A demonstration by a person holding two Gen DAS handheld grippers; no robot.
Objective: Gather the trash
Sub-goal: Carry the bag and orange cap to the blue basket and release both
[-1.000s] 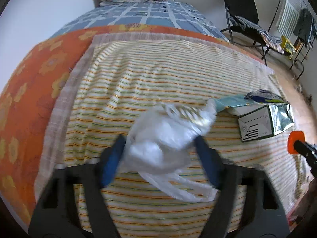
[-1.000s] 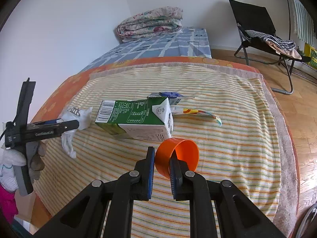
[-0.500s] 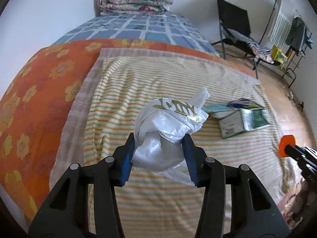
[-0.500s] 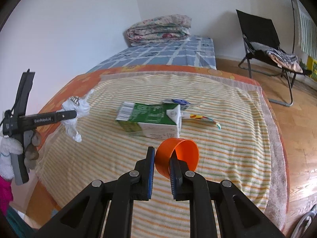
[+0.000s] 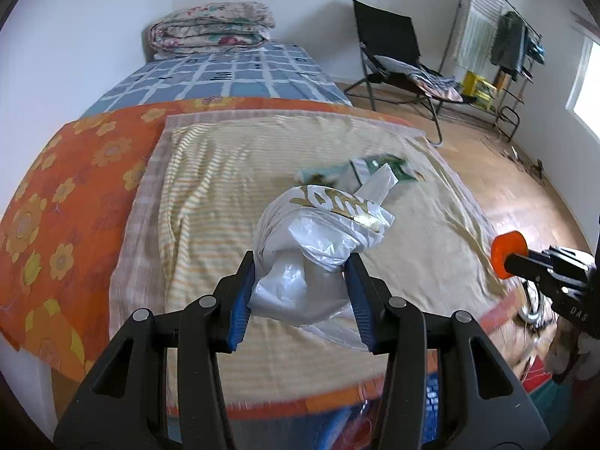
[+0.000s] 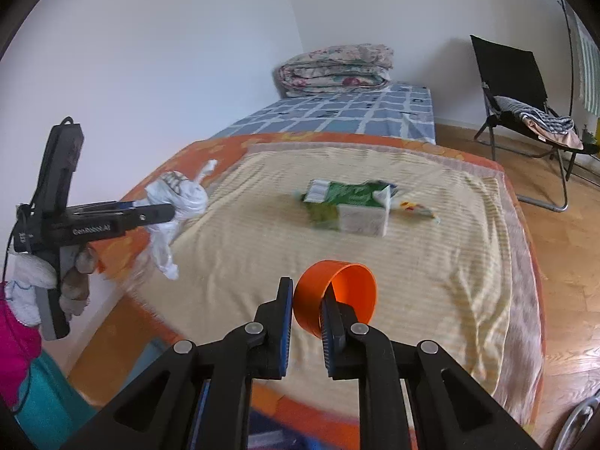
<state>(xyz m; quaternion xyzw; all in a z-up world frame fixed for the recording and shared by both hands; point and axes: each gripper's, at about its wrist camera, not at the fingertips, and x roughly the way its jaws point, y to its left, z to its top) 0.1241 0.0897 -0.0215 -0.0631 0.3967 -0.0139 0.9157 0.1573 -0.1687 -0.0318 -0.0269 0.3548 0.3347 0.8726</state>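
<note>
My left gripper point(image 5: 300, 292) is shut on a crumpled white plastic bag point(image 5: 318, 240) and holds it above the near edge of the bed; it shows from the side in the right wrist view point(image 6: 176, 202). My right gripper point(image 6: 305, 300) is shut on the rim of an orange plastic cup point(image 6: 337, 296), held above the bed's foot; the cup also shows in the left wrist view point(image 5: 508, 249). A green and white carton point(image 6: 348, 208) lies on the striped sheet point(image 6: 412, 262) with a flat wrapper point(image 6: 416, 208) beside it.
The bed carries an orange flowered cover point(image 5: 75, 172), a blue checked blanket point(image 5: 225, 78) and a folded quilt point(image 5: 210, 32) at the head. A black folding chair point(image 6: 525, 90) stands on the wooden floor to the right. A drying rack point(image 5: 498, 45) stands by the far wall.
Both grippers have pulled back from the bed with their loads, so the carton now lies farther away. The left gripper, open around the bag a second ago, closed on it.
</note>
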